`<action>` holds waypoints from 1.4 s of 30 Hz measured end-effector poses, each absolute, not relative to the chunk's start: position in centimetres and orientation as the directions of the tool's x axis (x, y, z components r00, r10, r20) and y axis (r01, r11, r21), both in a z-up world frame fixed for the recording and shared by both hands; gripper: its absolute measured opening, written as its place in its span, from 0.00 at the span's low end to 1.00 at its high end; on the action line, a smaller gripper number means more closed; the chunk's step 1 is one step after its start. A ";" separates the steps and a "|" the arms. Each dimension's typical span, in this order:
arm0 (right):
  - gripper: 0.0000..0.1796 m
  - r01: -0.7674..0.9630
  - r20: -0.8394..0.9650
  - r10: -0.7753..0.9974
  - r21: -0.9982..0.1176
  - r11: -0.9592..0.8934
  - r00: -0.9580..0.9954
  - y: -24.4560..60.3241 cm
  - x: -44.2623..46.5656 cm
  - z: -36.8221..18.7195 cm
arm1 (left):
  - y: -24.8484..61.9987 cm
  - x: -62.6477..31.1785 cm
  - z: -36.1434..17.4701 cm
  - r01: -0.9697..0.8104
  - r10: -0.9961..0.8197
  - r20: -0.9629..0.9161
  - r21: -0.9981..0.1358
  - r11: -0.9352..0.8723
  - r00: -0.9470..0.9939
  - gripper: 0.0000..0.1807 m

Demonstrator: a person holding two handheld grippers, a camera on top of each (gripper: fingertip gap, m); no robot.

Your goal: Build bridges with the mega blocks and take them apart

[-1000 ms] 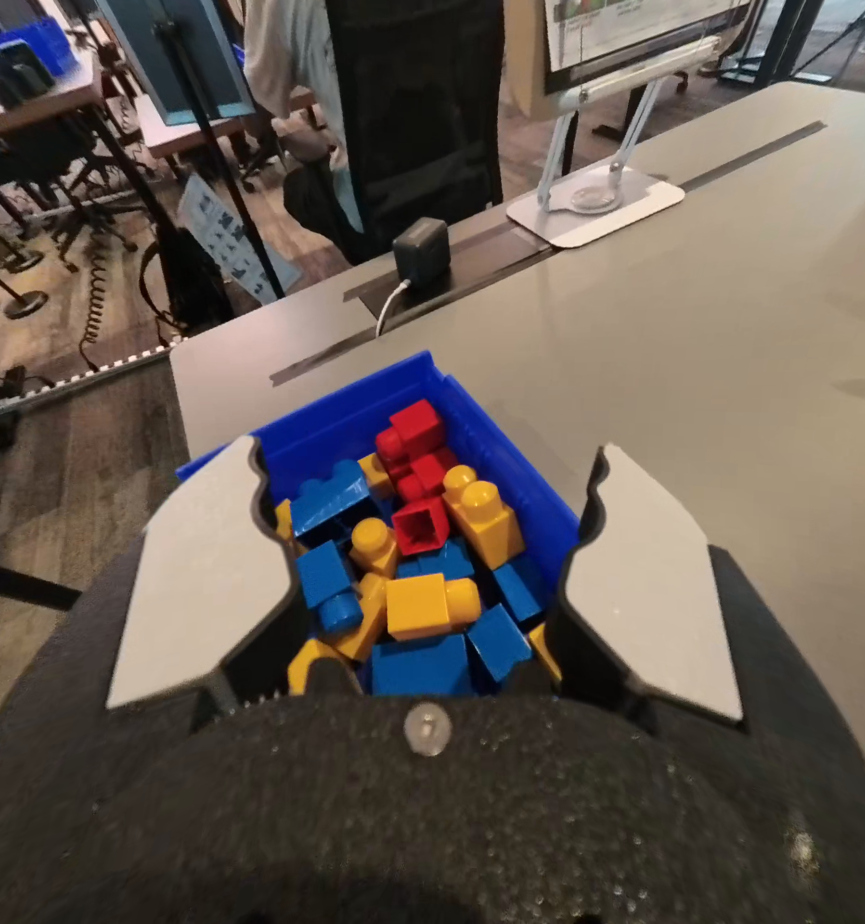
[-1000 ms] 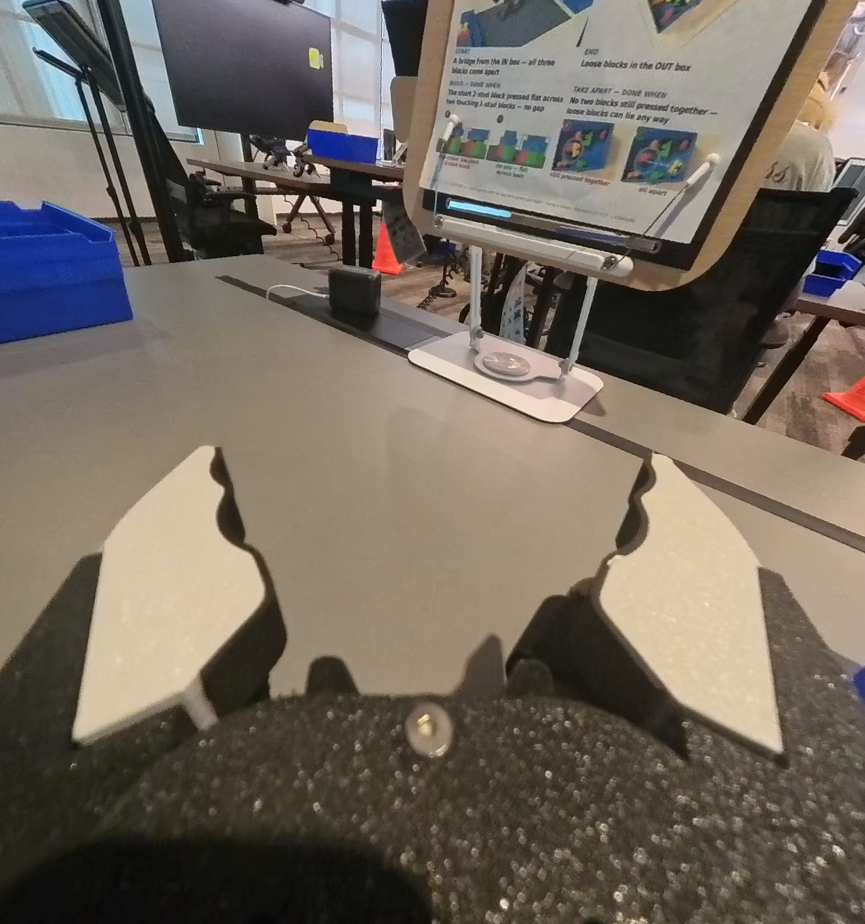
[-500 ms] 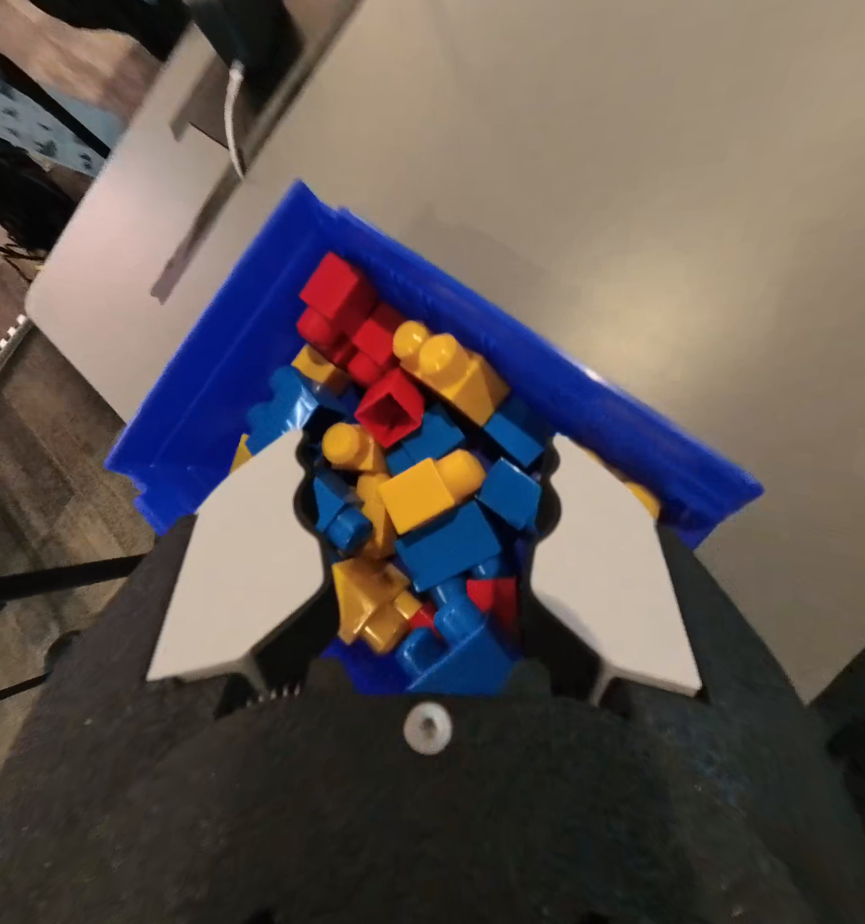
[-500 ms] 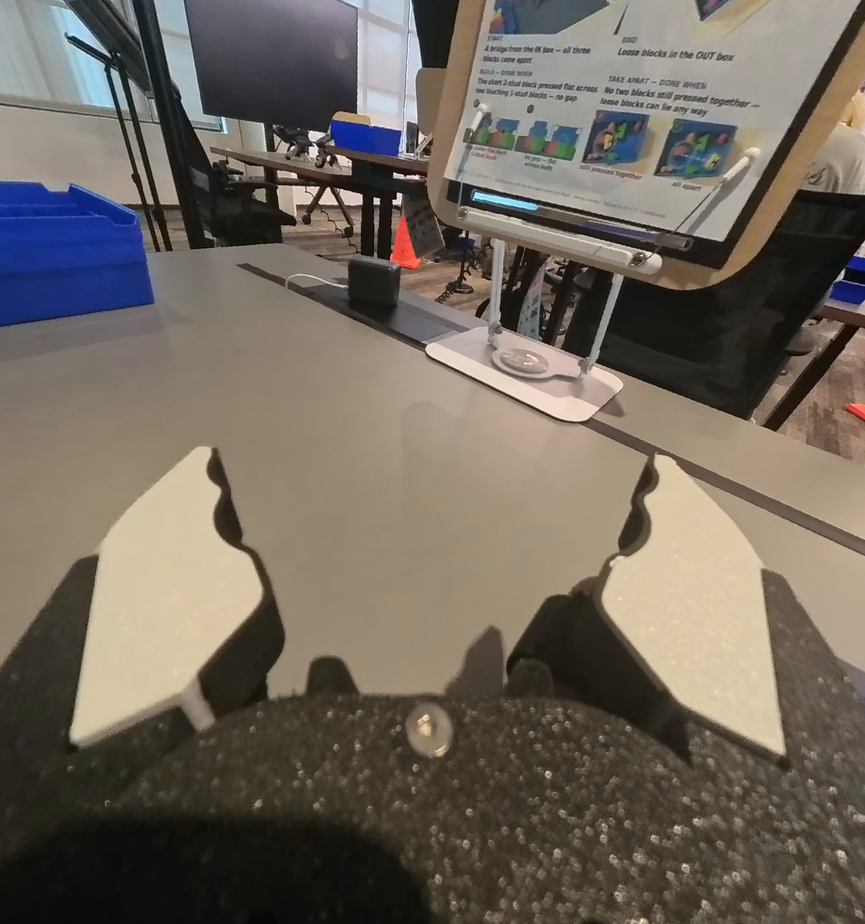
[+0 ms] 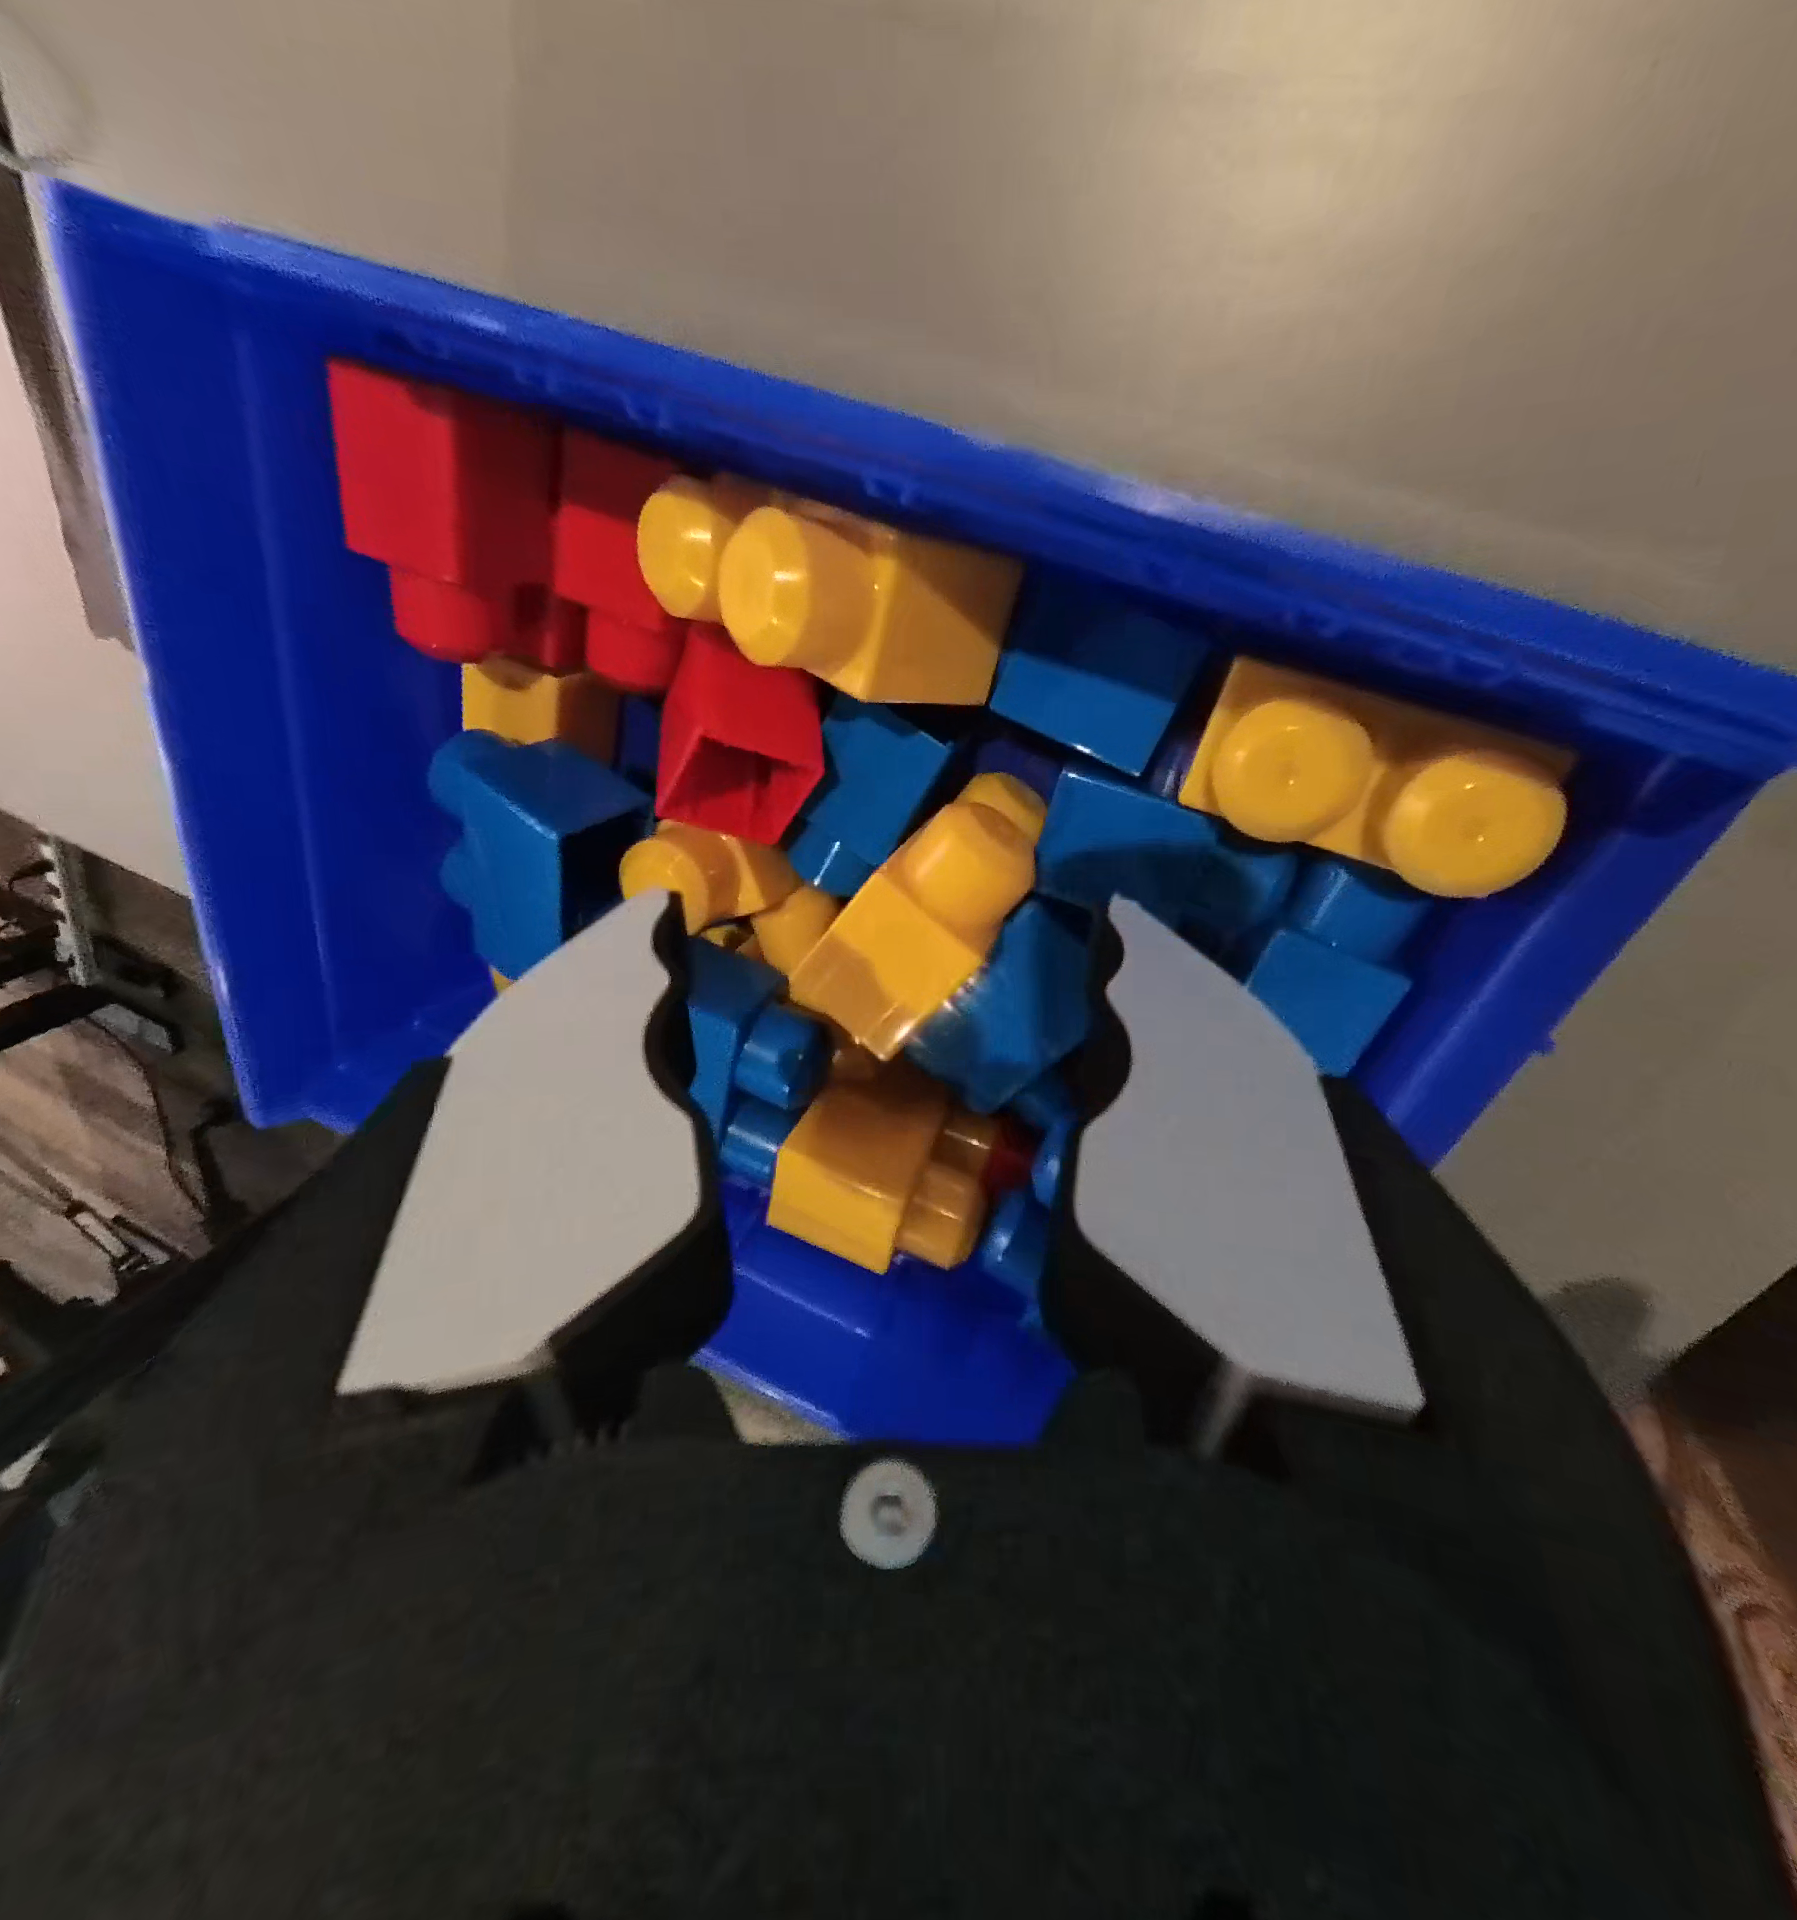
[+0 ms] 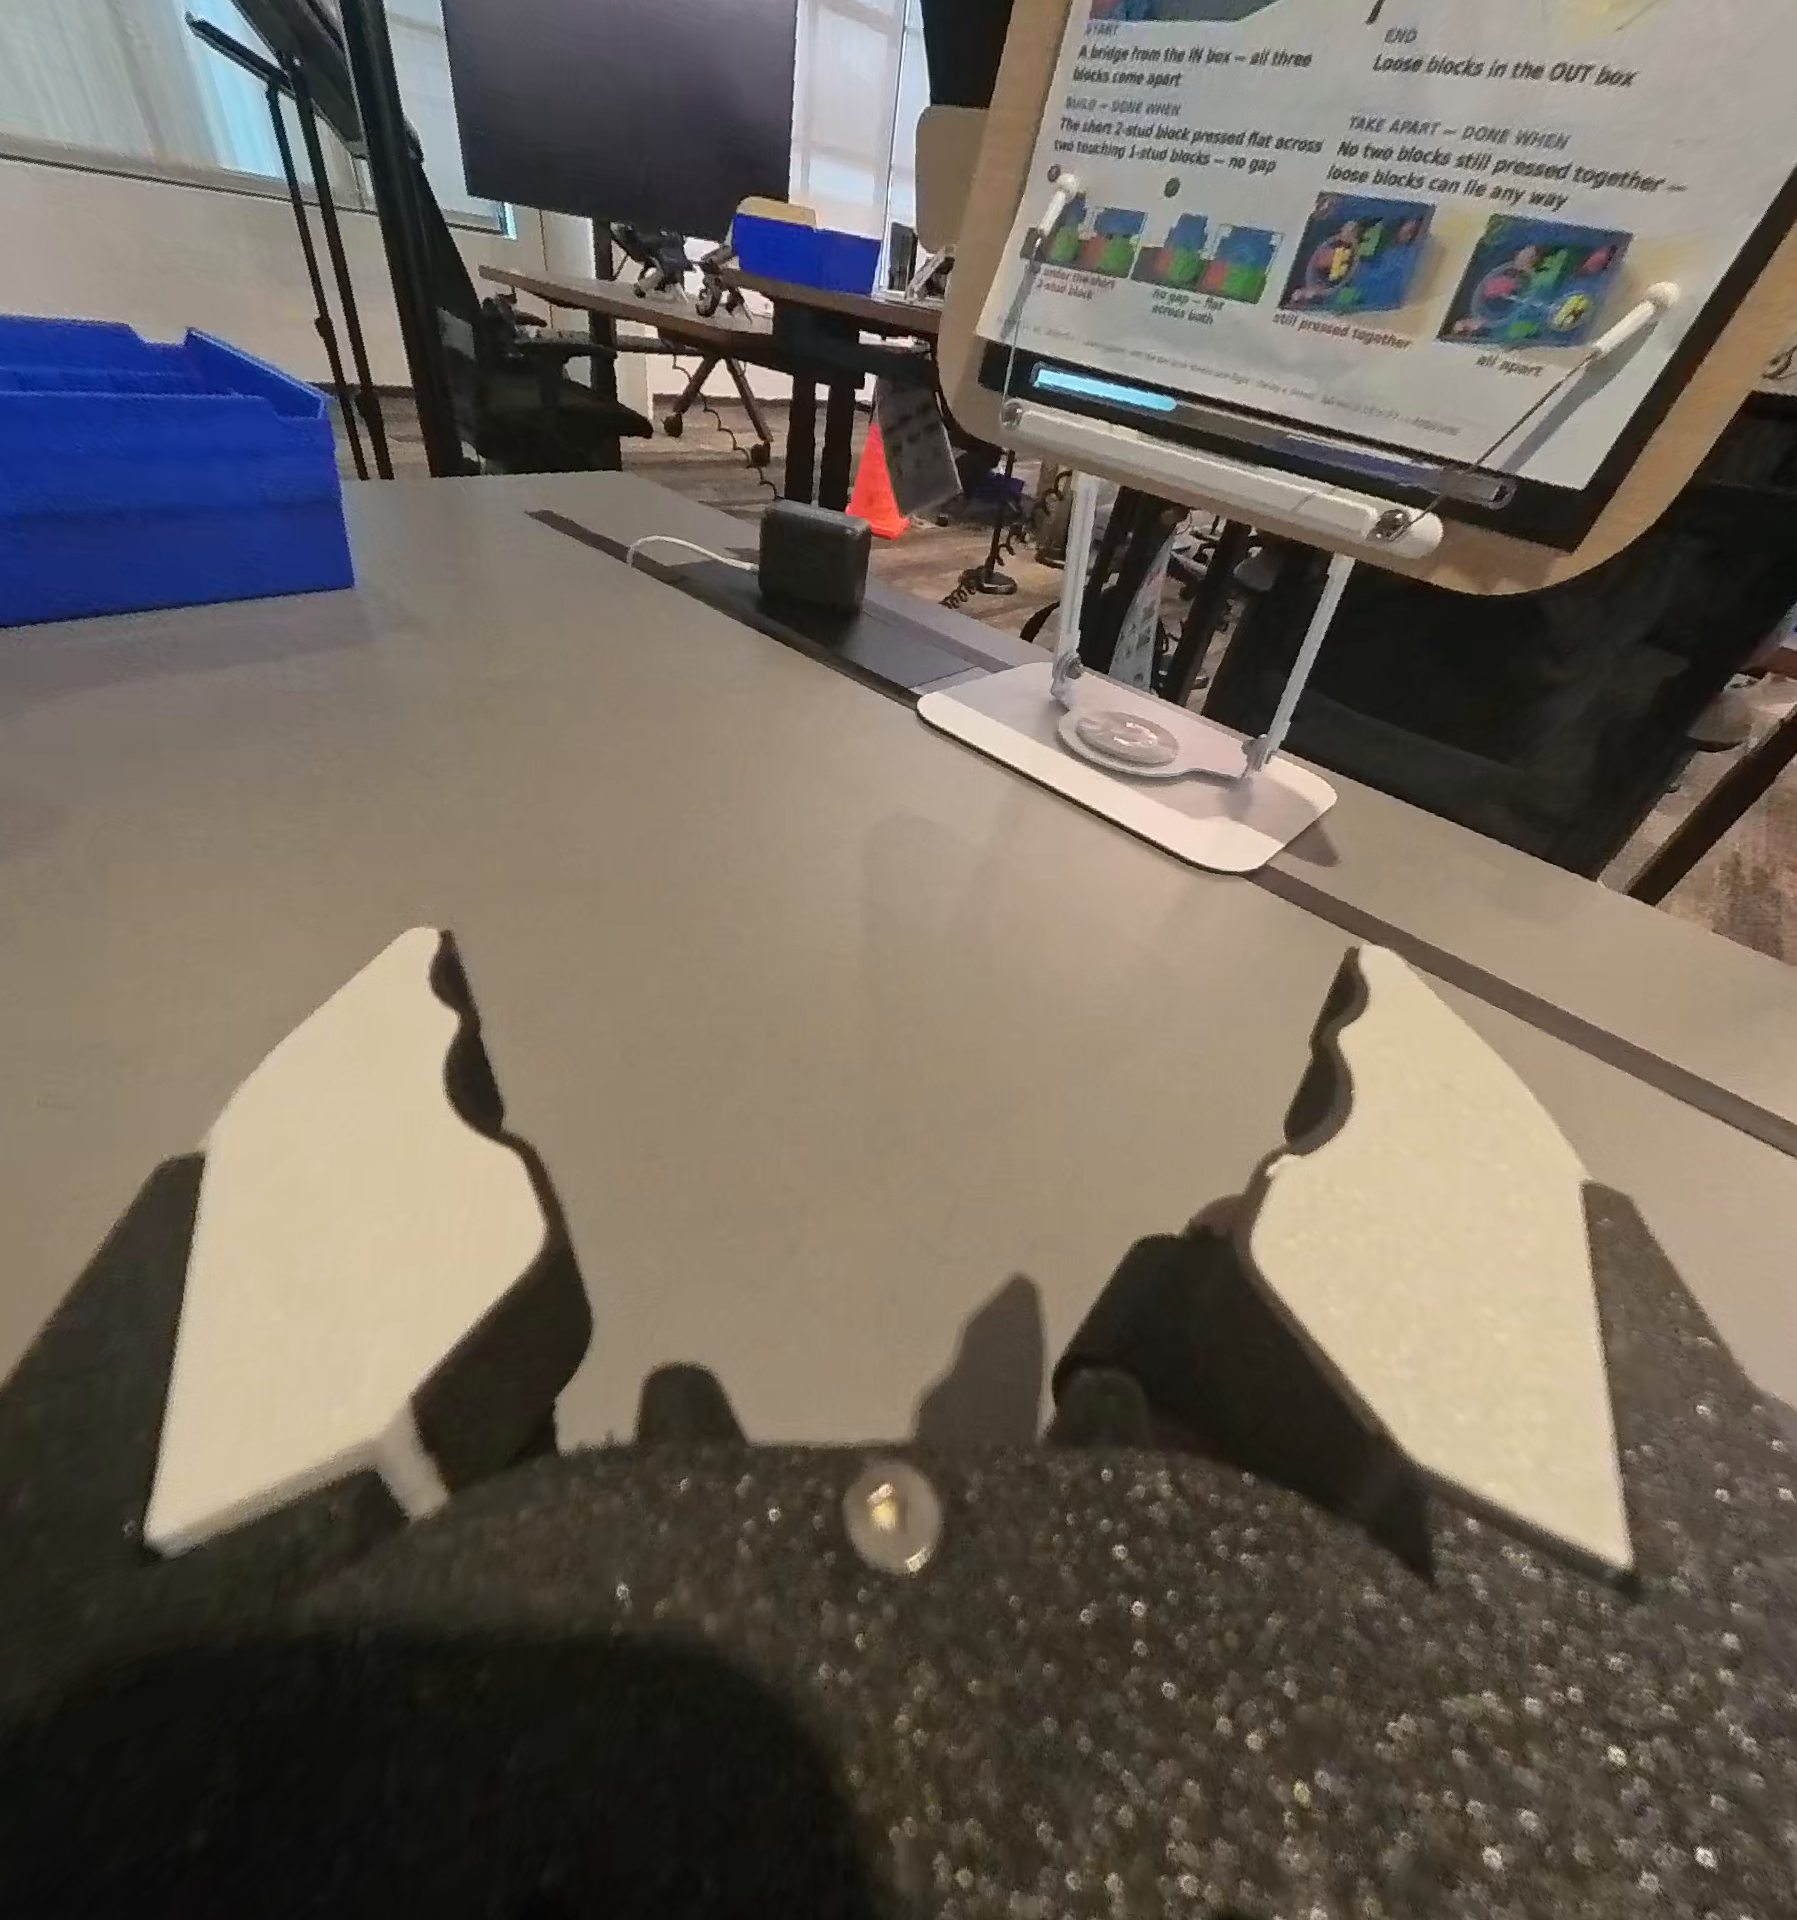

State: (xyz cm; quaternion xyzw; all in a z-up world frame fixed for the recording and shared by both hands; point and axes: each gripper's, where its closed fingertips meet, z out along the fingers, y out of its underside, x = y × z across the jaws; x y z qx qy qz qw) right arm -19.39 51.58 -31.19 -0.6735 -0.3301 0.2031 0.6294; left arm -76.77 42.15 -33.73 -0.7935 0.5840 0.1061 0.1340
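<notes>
1. Blocks lay heaped in a blue bin (image 5: 281,727) at the tabletop's left edge, near a corner; left gripper (image 5: 883,914) hung over the pile, fingers apart, clamped on nothing. A tilted yellow block (image 5: 904,935) w/ one stud sat between the tips, a blue block (image 5: 1019,1008) touching its lower end.
2. Right gripper (image 6: 894,956) hovered over bare tabletop (image 6: 769,883) toward the middle, fingers wide apart, empty. No bridge visible anywhere, so prob. the first pick.
3. Risks, as I judged them:
   - Yellow block leaned on its neighbours; closing on slanted faces could squirt it out or twist it.
   - Tips might catch the blue block too, lifting two or dragging the pile.
   - Left tip sat close to another yellow piece (image 5: 707,883); it could jam there before closing.
   - Picture was blurred, so alignment was hard to confirm.
4. Counts, visible pieces only, pile hid more:
   - red: approx. 3
   - yellow: approx. 6, incl. 2 two-stud ones (image 5: 1382,790)
   - blue: approx. 8, unsure
   - bins: 1 at the left gripper; right view showed 1 blue bin (image 6: 125,468) at the far left edge, maybe the same one
   - tablet stand (image 6: 1133,748): 1, at the far edge
   - black charger (image 6: 811,566): 1, at the far edge
</notes>
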 end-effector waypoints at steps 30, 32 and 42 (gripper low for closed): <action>0.81 0.189 0.131 0.719 -0.982 -0.001 0.683 51.6 -19.7 -31.6 | 42.3 -79.4 -39.0 -0.954 -0.938 -0.213 0.063 -0.293 0.274 0.28; 0.81 0.184 0.127 0.718 -0.983 -0.001 0.684 51.6 -19.7 -31.5 | 42.3 -79.4 -39.0 -0.953 -0.936 -0.213 0.060 -0.297 0.279 0.28; 0.81 0.183 0.123 0.723 -0.983 -0.005 0.679 51.4 -19.6 -31.6 | 42.6 -79.4 -38.9 -0.923 -0.899 -0.243 0.036 -0.383 0.364 0.27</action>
